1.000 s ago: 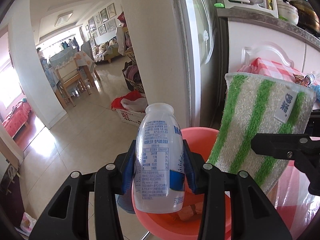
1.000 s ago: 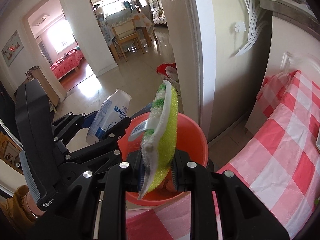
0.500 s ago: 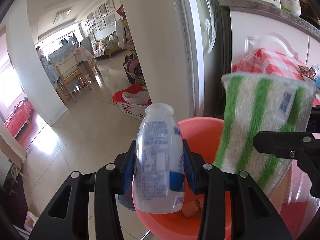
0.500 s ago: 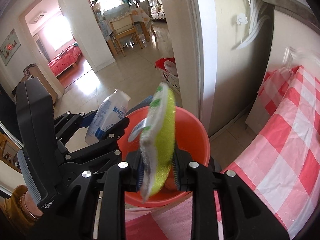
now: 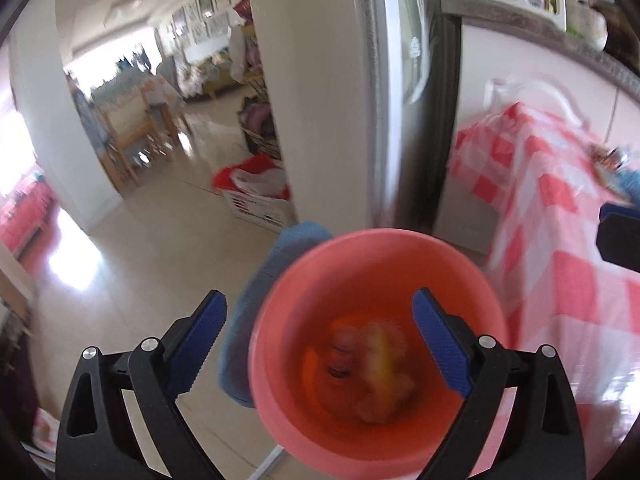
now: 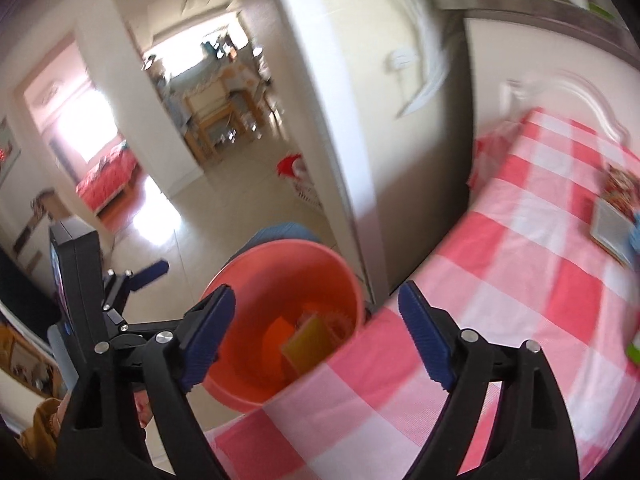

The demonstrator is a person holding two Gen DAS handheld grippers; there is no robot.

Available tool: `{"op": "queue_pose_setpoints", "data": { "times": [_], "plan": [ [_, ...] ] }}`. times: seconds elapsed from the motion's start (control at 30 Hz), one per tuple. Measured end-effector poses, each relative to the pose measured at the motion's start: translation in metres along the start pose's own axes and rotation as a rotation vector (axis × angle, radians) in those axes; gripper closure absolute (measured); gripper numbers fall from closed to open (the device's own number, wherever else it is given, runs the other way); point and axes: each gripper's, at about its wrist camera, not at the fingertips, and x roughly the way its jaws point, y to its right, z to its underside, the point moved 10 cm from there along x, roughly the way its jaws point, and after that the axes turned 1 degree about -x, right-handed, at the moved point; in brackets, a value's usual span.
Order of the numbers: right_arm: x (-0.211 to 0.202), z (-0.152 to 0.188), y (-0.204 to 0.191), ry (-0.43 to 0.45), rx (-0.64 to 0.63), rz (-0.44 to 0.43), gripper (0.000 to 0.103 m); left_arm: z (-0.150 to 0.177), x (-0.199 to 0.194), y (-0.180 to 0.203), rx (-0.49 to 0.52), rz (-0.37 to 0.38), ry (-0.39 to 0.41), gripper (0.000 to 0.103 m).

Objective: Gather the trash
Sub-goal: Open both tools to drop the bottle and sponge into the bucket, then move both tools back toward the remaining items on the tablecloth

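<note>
Left claw [image 5: 320, 340] and right claw [image 6: 316, 332], both released with jaws spread wide and nothing between them, held above the red bucket [image 6: 248, 384]. The bucket stands on the floor against the edge of the checked surface [image 6: 500, 292]. Sponge [image 6: 310, 336] and other blurred trash [image 5: 340, 360] lie at its bottom.
</note>
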Motion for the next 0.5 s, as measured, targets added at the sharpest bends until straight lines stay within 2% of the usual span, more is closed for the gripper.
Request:
{"op": "queue_pose_setpoints", "data": {
  "times": [0.07, 0.2, 0.33, 0.4, 0.5],
  "plan": [
    [-0.013, 0.002, 0.014, 0.021, 0.036, 0.004, 0.015, 0.0, -0.001, 0.0, -0.025, 0.031, -0.011, 0.01],
    [-0.041, 0.007, 0.033, 0.074, 0.079, 0.026, 0.014, 0.003, -0.001, 0.003, 0.004, -0.003, -0.026, 0.009],
    [-0.067, 0.011, 0.047, 0.13, 0.11, 0.006, 0.013, 0.006, -0.004, 0.007, -0.02, 0.021, -0.044, 0.009],
    [-0.078, 0.013, 0.053, 0.156, 0.129, -0.004, 0.011, 0.007, -0.009, 0.006, -0.022, -0.01, -0.039, 0.009],
    [-0.088, 0.017, 0.061, 0.182, 0.158, -0.026, 0.01, 0.001, -0.02, 0.014, 0.033, -0.086, -0.011, 0.009]
  ]
}}
